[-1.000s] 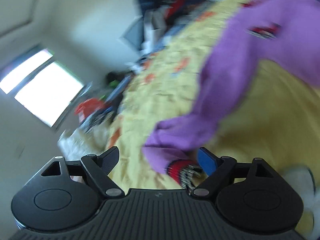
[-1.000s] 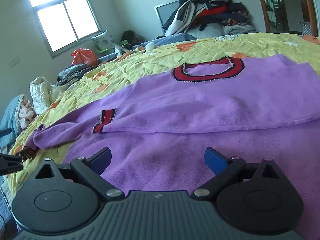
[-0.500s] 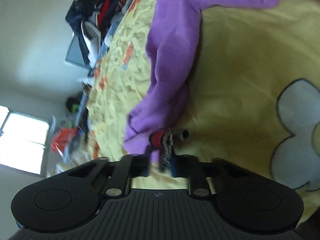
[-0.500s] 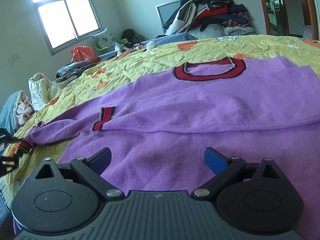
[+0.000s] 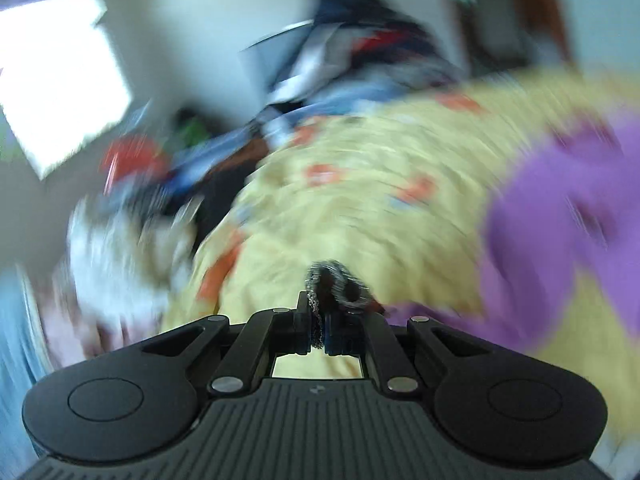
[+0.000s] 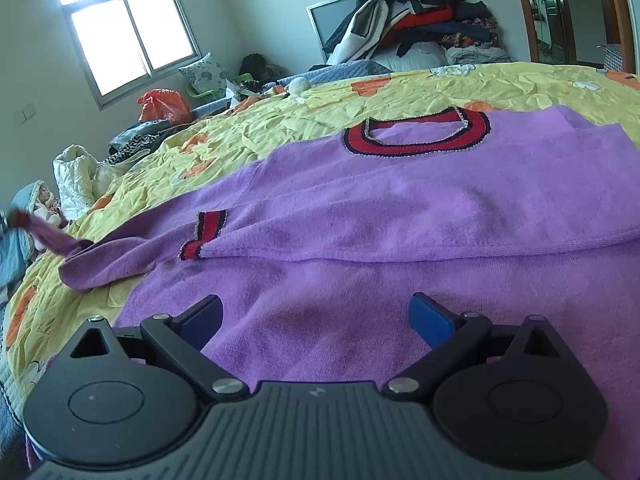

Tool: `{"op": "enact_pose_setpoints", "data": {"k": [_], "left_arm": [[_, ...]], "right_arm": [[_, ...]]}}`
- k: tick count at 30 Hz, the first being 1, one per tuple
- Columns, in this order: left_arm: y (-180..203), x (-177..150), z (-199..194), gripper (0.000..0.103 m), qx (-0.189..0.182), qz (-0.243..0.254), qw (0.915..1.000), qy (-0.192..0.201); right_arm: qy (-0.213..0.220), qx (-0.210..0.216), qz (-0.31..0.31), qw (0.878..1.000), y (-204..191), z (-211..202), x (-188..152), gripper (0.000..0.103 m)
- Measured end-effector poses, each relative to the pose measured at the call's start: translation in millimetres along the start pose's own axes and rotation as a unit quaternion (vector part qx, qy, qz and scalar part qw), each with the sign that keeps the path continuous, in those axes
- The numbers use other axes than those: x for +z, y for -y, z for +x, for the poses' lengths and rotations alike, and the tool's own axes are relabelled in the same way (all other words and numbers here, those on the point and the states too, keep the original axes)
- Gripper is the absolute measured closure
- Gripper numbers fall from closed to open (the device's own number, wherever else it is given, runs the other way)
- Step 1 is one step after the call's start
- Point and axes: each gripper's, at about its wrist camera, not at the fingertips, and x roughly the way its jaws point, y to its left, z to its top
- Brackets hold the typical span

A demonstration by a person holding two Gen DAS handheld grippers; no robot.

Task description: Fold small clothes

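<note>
Bedroom with a bed under a yellow flowered bedspread (image 6: 400, 92), on which a purple sweater (image 6: 400, 208) lies spread flat, collar (image 6: 416, 136) on the far side. Nearest the sweater's lower body, the right gripper (image 6: 316, 314) hovers with jaws released, holding nothing. Off the sweater's left edge, the left gripper (image 5: 318, 330) has its jaws clenched on the striped cuff (image 5: 332, 284), the sleeve (image 6: 108, 256) lifted clear of the bedspread; this view is motion-blurred. The other sleeve lies folded across the chest. Beyond the sweater: a clothes pile (image 6: 412, 20) and window (image 6: 128, 36). The knit looks soft, light and limp; cuffs, hem or shoulder seams probably give the firmest hold.
</note>
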Motion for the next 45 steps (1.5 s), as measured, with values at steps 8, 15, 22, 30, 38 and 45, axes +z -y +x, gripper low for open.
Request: {"op": "enact_pose_setpoints", "data": {"k": [8,15,22,30,38,45], "left_arm": [[-122,-41,-3,0.093,-0.017,-0.317,0.9481,0.006],[-158,-170,-30,0.100,-0.017,-0.501,0.8623,-0.071],[-167,-191,-30,0.078,-0.022,-0.504,0.8609,-0.066],[-127,-187,-24,0.054,-0.115,-0.538,0.8337,-0.046],[-86,-223,-51,0.044,-0.058,-0.654,0.7538,-0.035],[-93,-215,-31,0.044,-0.058,-0.663,0.7461,-0.027]], "right_arm": [[-0.005,-0.009,-0.014,1.000,-5,1,-1,0.002],[-0.010,-0.013,-0.023,1.000,-8,3,-1,0.001],[-0.011,-0.009,-0.026,1.000,-8,3,-1,0.000],[-0.007,-0.005,-0.017,1.000,-6,2,-1,0.000],[-0.005,-0.003,-0.013,1.000,-5,2,-1,0.000],[-0.004,0.000,-0.013,1.000,-4,1,-1,0.000]]}}
